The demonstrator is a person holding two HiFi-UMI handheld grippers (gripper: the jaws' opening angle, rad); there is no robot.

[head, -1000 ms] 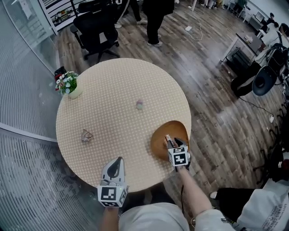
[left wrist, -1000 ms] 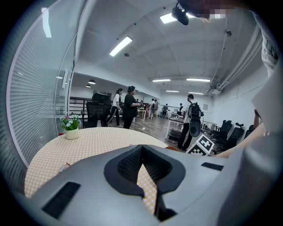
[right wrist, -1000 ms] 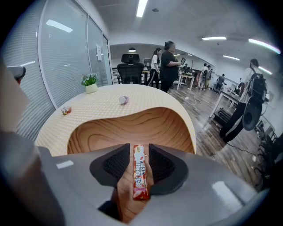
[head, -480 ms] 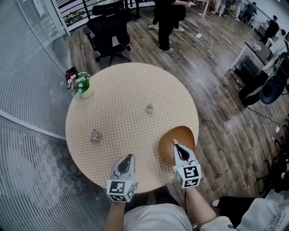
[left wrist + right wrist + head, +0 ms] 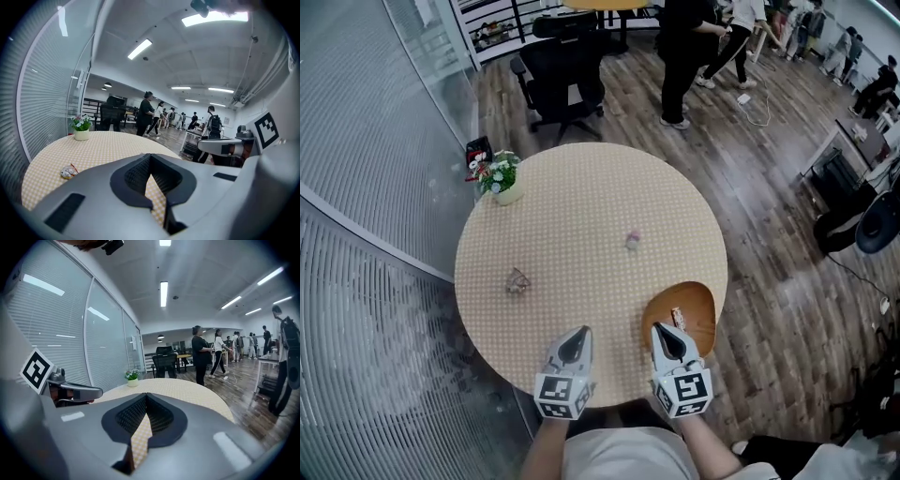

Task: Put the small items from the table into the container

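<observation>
Just beyond right fingers, a snack

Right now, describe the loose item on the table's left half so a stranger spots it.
On the round tan table, find the flower pot at the far-left edge. Nearer the person lies a crumpled wrapper, creased and irregular, unlike the small rounded pinkish item mid-table.

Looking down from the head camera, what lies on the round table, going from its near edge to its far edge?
Brown round bowl holding a small wrapped item → crumpled silvery item → small pinkish item → white pot of flowers.
</observation>
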